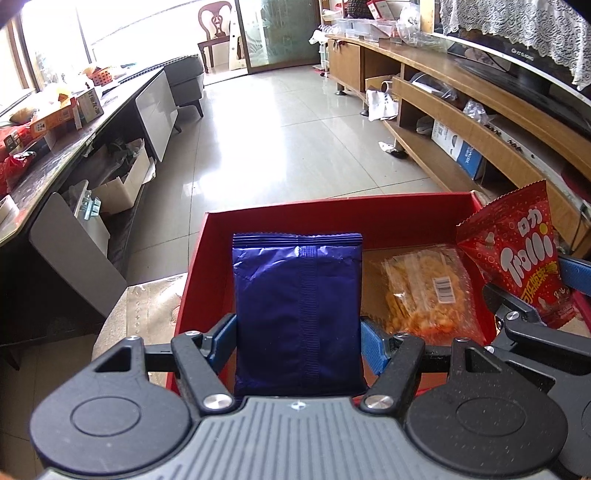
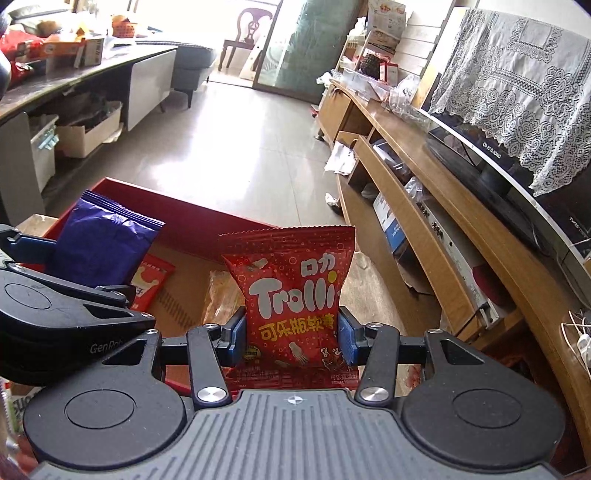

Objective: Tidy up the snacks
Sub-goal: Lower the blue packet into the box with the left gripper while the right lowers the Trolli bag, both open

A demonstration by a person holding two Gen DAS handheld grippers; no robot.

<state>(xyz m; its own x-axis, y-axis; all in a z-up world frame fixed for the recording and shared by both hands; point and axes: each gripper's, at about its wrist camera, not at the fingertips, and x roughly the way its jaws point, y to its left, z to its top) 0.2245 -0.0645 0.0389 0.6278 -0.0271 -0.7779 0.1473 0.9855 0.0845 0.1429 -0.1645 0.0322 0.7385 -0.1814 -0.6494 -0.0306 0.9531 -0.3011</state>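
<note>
While the left gripper (image 1: 298, 341) pinches the blue packet (image 1: 297, 314) between its blue pads, packet upright with its crimped top edge at 12 o'clock, the right gripper (image 2: 291, 338) clamps the red Trolli gummy bag (image 2: 291, 295) the same way, jaws closed on the bag's lower half. Both packets are held over the red box (image 1: 280, 214), above its open top.

Left wrist view: blue packet dead center, back seam facing the camera. Clear bag of orange snacks (image 1: 424, 291) lies on the brown cardboard floor of the box at 3 o'clock from the blue packet, barcode sticker up. Trolli bag at 2–3 o'clock, tilted, over the box's right wall, with the right gripper's black linkage under it.

Right wrist view: Trolli bag center, logo facing the camera. Blue packet at 9–10 o'clock, held by the left gripper, whose black body fills the left edge. Flat red-and-white snack pack (image 2: 149, 282) lies in the box at 9 o'clock, partly under the left gripper. Clear bag sits just behind the Trolli bag at 9 o'clock, mostly hidden.

Box sits on a small table with a shiny patterned top (image 1: 151, 306), visible at 9 o'clock of the box. Beyond: glossy tiled floor (image 1: 266, 140) at 12 o'clock, long wooden TV cabinet (image 1: 461, 122) at 1–3 o'clock with a TV (image 2: 491, 162) under a lace cover (image 2: 517, 77), cluttered dark table (image 1: 55, 147) at 9–10 o'clock, wooden chair (image 1: 214, 27) at 12 o'clock far back.
</note>
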